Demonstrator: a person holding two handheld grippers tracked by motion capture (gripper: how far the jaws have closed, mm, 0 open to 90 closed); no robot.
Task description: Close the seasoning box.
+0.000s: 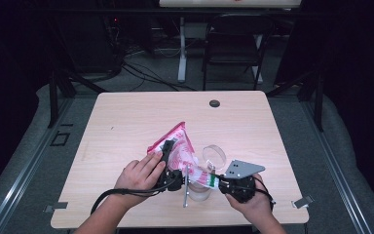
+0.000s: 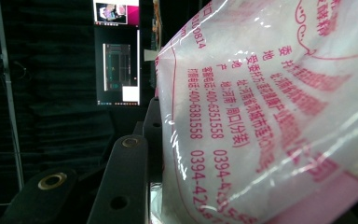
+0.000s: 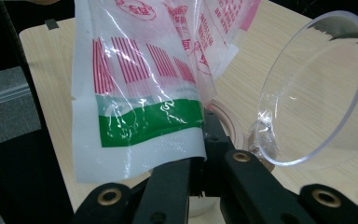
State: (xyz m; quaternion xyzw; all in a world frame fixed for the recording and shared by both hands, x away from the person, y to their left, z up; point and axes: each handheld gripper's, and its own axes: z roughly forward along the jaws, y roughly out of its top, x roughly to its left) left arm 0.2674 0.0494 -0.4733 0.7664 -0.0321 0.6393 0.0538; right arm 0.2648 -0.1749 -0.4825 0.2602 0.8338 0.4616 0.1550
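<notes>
A pink and white printed plastic bag (image 1: 177, 142) hangs tilted over the table's near middle, stretched between both grippers. My left gripper (image 1: 168, 148) is shut on its upper pink part; in the left gripper view one black finger (image 2: 130, 168) lies against the bag (image 2: 270, 116) and the other is hidden behind it. My right gripper (image 1: 216, 182) is shut on the bag's lower corner, and its jaws (image 3: 207, 135) pinch the white edge below the green band of the bag (image 3: 144, 93). White powder shows through the plastic.
A clear round container (image 1: 214, 155) lies on its side just behind the right gripper, with its open rim (image 3: 317, 93) close to the jaws. A small jar (image 1: 199, 194) and a metal utensil (image 1: 186, 190) sit under the bag. A black grommet (image 1: 215, 103) marks the table's far edge.
</notes>
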